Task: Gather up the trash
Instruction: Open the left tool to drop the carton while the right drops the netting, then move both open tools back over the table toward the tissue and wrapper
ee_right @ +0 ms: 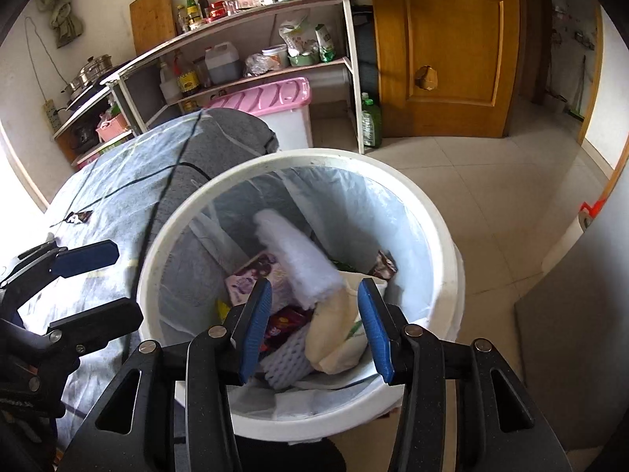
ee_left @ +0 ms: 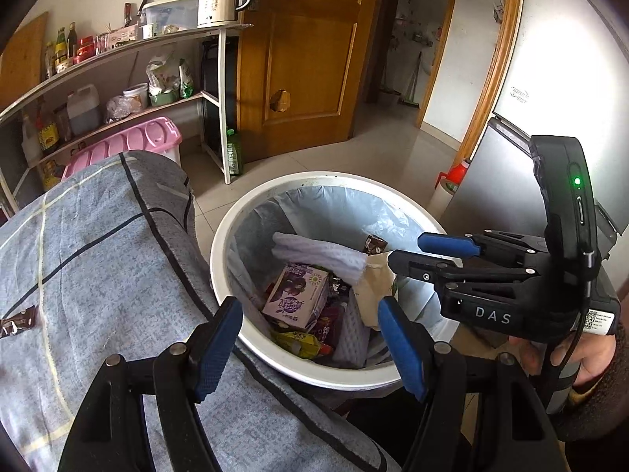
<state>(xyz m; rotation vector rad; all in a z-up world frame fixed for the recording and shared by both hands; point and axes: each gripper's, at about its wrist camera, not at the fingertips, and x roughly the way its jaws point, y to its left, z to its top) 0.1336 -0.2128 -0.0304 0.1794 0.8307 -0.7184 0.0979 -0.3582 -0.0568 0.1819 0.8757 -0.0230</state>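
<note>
Both grippers over the white bin (ee_right: 440, 236), pointing down into it. Right gripper (ee_right: 314, 326) with blue pads apart and nothing between them, right above the pile in the bin. Left gripper (ee_left: 310, 346) wide too, holding nothing, just over the near rim of the bin.

Inside the bin: a white fluffy cloth (ee_right: 298, 263), a purple drink box (ee_left: 295, 295), a cream paper bag (ee_right: 338, 330) and a small brown wrapper (ee_right: 383, 265) against the liner.

Still out of the bin: one brown candy wrapper (ee_left: 19, 324) on the grey checked cloth of the counter (ee_left: 98, 255), well to the left of the bin. Lying flat, long side pointing roughly toward the bin, though hard to be sure so far out at the blurry edge. Left gripper the nearer one, on the same side of the bin as the wrapper; right gripper on the far side. Next pick probably a job for the left one, swinging away from the bin.
</note>
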